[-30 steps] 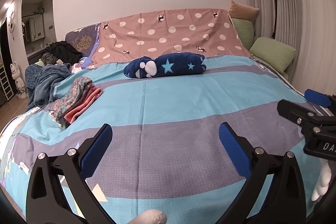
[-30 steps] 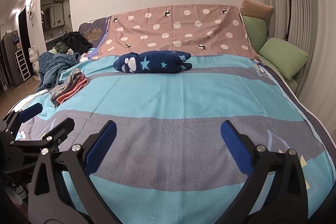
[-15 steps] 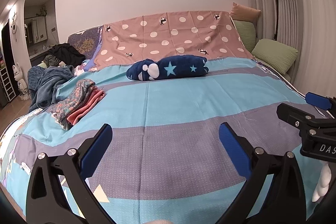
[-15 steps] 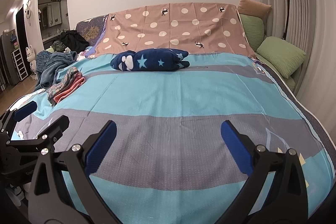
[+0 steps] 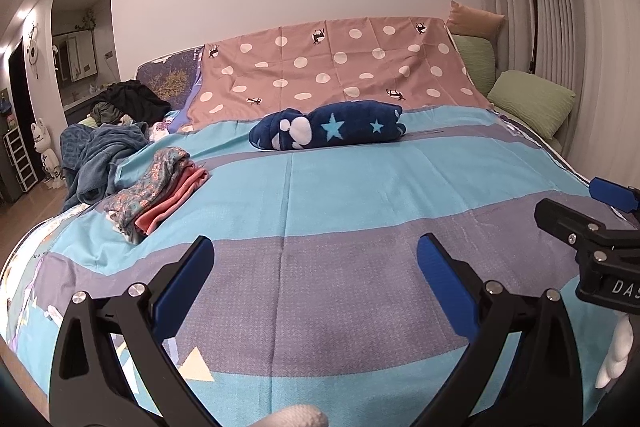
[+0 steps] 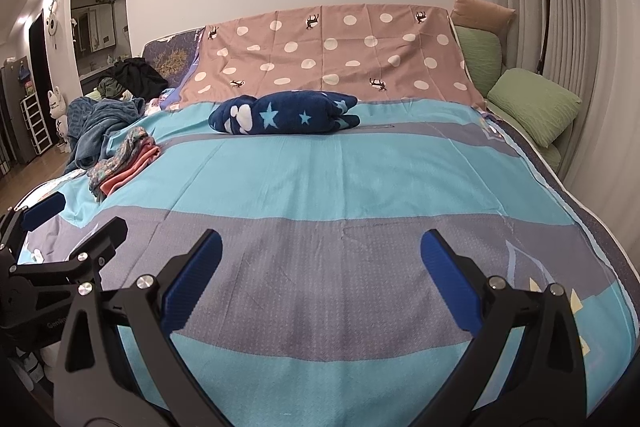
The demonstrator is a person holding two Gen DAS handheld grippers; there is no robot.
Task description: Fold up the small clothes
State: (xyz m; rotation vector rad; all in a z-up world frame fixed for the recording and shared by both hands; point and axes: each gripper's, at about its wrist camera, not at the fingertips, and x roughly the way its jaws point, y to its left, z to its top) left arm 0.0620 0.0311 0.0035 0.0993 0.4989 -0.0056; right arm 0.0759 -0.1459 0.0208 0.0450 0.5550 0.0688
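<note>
— What's on the bed (image 5: 360, 195) right now?

— A smooth sheet in turquoise and grey bands covers it. Near its left edge sits a stack of folded clothes (image 5: 154, 193), a floral piece on top of coral-pink ones. A rolled navy fleece blanket (image 5: 328, 125) with pale stars lies across the middle toward the head. Behind it a pink cloth (image 5: 340, 67) with white dots drapes over the headboard.

— And your grippers?

— My left gripper (image 5: 316, 267) and right gripper (image 6: 320, 259) both hover over the foot end with blue-padded jaws spread wide, nothing between them. Neither touches the stack, which lies well apart from both.

— Anything else around?

— A heap of rumpled blue-grey and dark laundry (image 5: 102, 147) at the far left corner, and ribbed green pillows (image 6: 534, 105) along the right edge.

— Any writing?

— White letters "DA" on the right gripper's black body, as my left camera shows it; the rest is cut off.
</note>
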